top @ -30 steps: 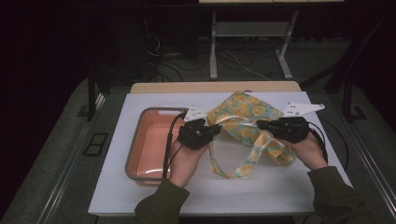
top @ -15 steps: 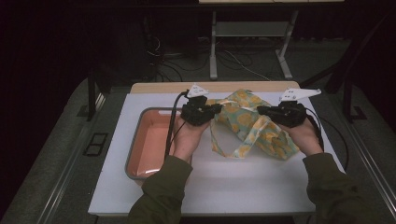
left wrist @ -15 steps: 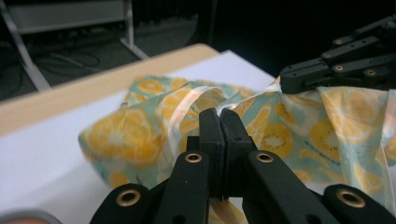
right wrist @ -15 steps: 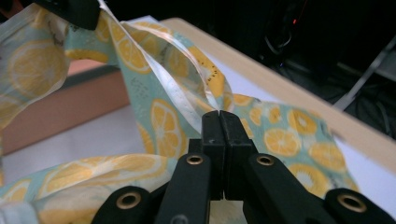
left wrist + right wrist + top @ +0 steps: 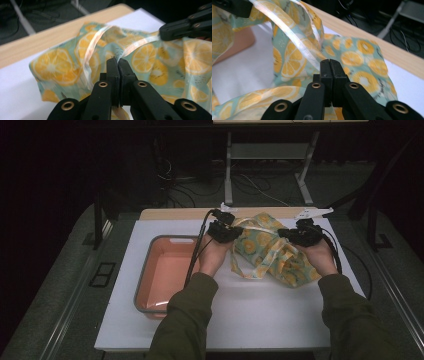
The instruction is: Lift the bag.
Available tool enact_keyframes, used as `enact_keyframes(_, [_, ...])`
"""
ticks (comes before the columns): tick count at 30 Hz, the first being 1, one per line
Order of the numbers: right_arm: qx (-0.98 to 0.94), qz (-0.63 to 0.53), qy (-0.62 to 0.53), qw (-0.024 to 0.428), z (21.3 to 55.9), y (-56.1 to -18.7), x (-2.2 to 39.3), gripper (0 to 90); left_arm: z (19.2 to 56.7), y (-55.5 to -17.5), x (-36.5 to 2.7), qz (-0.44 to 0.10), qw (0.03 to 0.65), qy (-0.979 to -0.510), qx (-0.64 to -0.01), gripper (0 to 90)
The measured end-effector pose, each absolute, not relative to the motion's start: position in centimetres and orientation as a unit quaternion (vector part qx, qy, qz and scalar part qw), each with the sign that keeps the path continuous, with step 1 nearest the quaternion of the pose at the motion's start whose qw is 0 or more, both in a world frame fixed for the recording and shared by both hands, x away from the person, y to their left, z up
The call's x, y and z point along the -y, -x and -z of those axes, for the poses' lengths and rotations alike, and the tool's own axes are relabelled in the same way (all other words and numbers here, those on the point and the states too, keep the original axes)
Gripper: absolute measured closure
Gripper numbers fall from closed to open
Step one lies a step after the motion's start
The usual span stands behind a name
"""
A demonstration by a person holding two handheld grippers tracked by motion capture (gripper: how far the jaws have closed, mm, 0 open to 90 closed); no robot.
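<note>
Hand-held gripper on the left (image 5: 231, 233) has its jaws pressed together on a pale, shiny strap (image 5: 91, 51) of the lemon-print cloth bag (image 5: 272, 251); in the left gripper view the strap runs right out from between the black pads. Across from it, the right hand-held gripper (image 5: 292, 234) is pinching too, its jaws clamped on the bag with a second band of the same strap coming away beside the tips in the right gripper view. So both hands have the bag, one at each end of its top edge!

The bag lies on the far right part of the white counter (image 5: 250, 315), slumped in folds, with a loose loop of strap trailing toward the person. Its long axis runs from the far edge, between the two tools, diagonally down toward the right forearm. That's the relation to watch: the cloth hangs between the two grips, and most of it lies under and beside the right hand, so the right hand is nearer the bulk of it.

Just left of the left hand sits the orange tray (image 5: 145, 290) with a grey rim, and nothing shows in it. My read: if the bag is headed there, the whole span has to travel left, with the left tool leading and the right one bringing the heavy end along.
</note>
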State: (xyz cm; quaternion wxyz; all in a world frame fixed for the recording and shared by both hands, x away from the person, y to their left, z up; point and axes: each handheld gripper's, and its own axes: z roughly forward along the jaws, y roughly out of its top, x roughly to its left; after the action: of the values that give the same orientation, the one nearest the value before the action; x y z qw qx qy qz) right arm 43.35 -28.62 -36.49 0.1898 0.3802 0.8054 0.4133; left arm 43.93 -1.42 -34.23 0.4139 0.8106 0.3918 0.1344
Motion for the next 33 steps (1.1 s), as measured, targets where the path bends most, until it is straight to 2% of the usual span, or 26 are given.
enact_keyframes(8, [-0.801, -0.393, -0.418, 0.171, 39.1, -44.6, 29.1, 89.1, 35.9, -45.3, 3.3, -0.141, 0.367, -0.828, -0.4, 86.7])
enact_keyframes(10, [-0.802, -0.387, -0.423, 0.17, 39.5, -44.7, 29.1, 89.1, 36.1, -45.4, 3.3, -0.141, 0.361, -0.83, -0.402, 80.0])
enact_keyframes(12, [-0.8, -0.388, -0.425, 0.17, 39.6, -44.6, 29.2, 88.7, 36.1, -45.3, 3.2, -0.136, 0.354, -0.832, -0.404, 66.8])
enact_keyframes(18, [-0.781, -0.432, -0.43, 0.136, 39.3, -44.0, 30.1, 65.2, 35.1, -44.4, 1.6, -0.125, 0.386, -0.829, -0.385, 40.0])
enact_keyframes(24, [-0.773, -0.473, -0.406, 0.112, 38.0, -42.6, 30.2, 38.0, 34.0, -42.5, -0.3, -0.121, 0.417, -0.831, -0.348, 21.0])
enact_keyframes(27, [-0.777, -0.482, -0.39, 0.109, 37.4, -41.8, 29.9, 30.6, 33.4, -41.4, -1.4, -0.121, 0.429, -0.832, -0.329, 15.5])
enact_keyframes(33, [-0.776, -0.499, -0.37, 0.108, 36.8, -39.9, 29.6, 27.1, 33.2, -39.0, -4.1, -0.107, 0.462, -0.825, -0.308, 13.9])
